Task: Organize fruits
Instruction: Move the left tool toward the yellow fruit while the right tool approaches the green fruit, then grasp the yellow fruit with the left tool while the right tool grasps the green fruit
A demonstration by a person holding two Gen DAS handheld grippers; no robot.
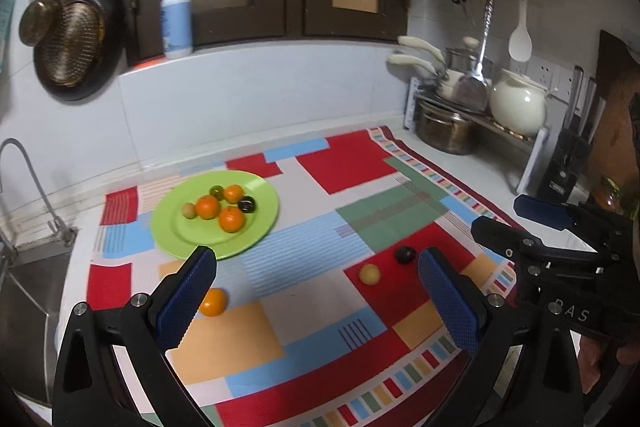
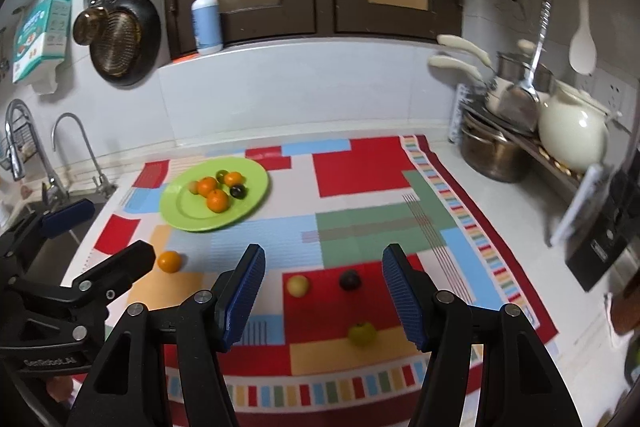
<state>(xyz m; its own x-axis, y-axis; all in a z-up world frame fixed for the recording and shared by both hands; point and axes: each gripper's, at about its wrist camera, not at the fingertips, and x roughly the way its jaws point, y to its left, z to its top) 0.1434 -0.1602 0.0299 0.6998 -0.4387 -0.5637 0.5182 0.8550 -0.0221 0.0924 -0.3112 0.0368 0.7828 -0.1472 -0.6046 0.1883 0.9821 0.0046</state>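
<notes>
The left gripper (image 1: 316, 291) is spread as wide as it goes with nothing between its blue pads; a loose orange (image 1: 213, 302) lies on the cloth just behind its left finger. The right gripper (image 2: 324, 291) stands about half apart, also pinching nothing. Past its fingertips three more loose fruits lie on a red patch: a pale yellow one (image 2: 298, 285), a dark plum (image 2: 350, 279) beside it, and a green one (image 2: 362, 333) nearer the camera. Nothing stands between either tool and these four fruits. In each view the other gripper shows at the edge of the frame.

Further out sits a green plate (image 2: 180, 211) carrying six fruits: three oranges (image 2: 218, 200), one dark (image 2: 238, 191), one green, one pale.

Everything rests on a patchwork cloth (image 2: 360, 167) of red, blue, green and orange blocks spread over a white counter. To the left are a sink with two taps (image 2: 72, 131); on the tiled wall hang a dark pan (image 2: 124, 39) and strainers. A pump bottle (image 2: 206, 23) stands on the ledge below dark cabinet doors. To the right a rack holds steel pots (image 2: 492, 155) and a cream teapot (image 2: 572, 135), with a white spoon (image 2: 582, 43) hanging above.
</notes>
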